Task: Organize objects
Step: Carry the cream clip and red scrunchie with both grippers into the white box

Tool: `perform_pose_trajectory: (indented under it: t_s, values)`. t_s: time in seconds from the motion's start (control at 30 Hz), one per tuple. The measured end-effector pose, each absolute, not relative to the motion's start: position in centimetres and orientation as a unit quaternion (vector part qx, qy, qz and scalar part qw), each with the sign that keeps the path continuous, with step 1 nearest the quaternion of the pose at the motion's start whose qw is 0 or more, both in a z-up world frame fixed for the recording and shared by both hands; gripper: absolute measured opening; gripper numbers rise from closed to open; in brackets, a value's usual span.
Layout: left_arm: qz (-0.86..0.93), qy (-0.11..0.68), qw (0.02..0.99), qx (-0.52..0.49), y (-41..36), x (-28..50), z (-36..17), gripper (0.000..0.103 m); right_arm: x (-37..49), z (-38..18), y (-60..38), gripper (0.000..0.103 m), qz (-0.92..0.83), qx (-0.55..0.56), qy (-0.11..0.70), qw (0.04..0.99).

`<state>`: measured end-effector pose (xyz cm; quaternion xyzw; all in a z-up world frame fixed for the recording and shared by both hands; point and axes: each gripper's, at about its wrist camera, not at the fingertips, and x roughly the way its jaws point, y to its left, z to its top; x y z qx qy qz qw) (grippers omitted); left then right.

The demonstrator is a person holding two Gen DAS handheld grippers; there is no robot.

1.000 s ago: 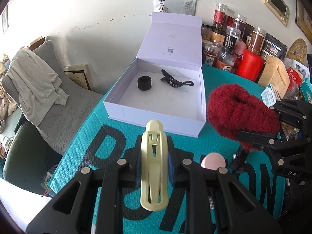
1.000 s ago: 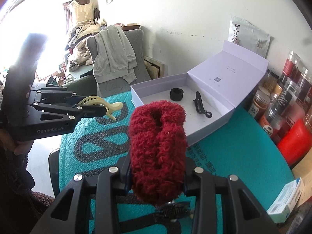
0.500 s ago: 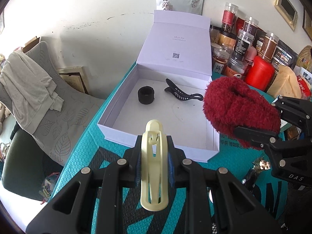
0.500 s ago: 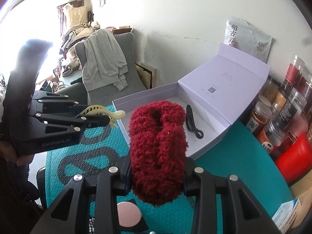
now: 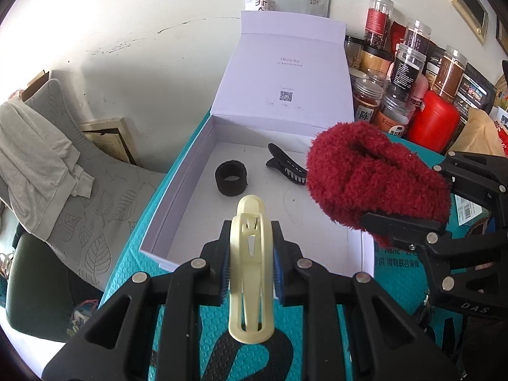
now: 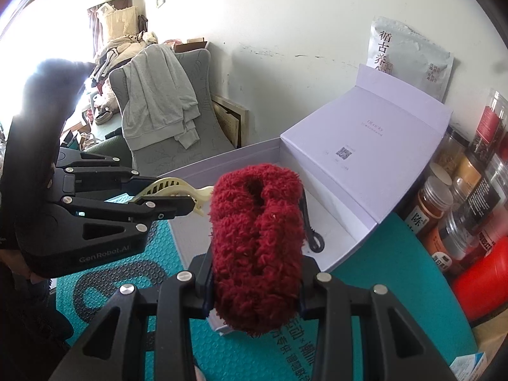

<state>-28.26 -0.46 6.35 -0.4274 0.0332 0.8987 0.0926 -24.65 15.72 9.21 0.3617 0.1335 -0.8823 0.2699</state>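
Observation:
My left gripper is shut on a cream hair claw clip, held over the near edge of the open white box. To its right, my right gripper is shut on a fluffy dark red scrunchie, hanging over the box's near right corner. Inside the box lie a black hair band and a black clip, partly hidden behind the scrunchie. In the right wrist view the left gripper with the cream clip sits to the left.
The box lid stands upright against the wall. Several spice jars and a red canister crowd the back right. A teal mat covers the table. A grey chair with draped cloth stands left of the table.
Both grippers have moved forward toward the box with their objects still held. The box now lies right under them, and the pink round thing on the mat has dropped out of view.

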Motion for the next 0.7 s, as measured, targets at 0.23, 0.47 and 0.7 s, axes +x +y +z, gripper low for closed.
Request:
perform_pose_trajectory:
  t_s: [0.23,0.47,0.7]
  values:
    - [0.900,0.029,0.084,-0.426,-0.1,-31.7,5.7,0.020,-27.2,9.1,15.5,0.037,-0.885,0.363,0.141,0.257]
    - [0.897,0.019,0.087,-0.432,-0.5,-34.8,4.9,0.020,-30.1,8.6,15.5,0.037,-0.885,0.369,0.135,0.247]
    - [0.892,0.026,0.079,-0.444,-0.6,-37.6,3.0,0.020,-32.7,7.2,15.4,0.037,-0.886,0.377,0.132,0.235]
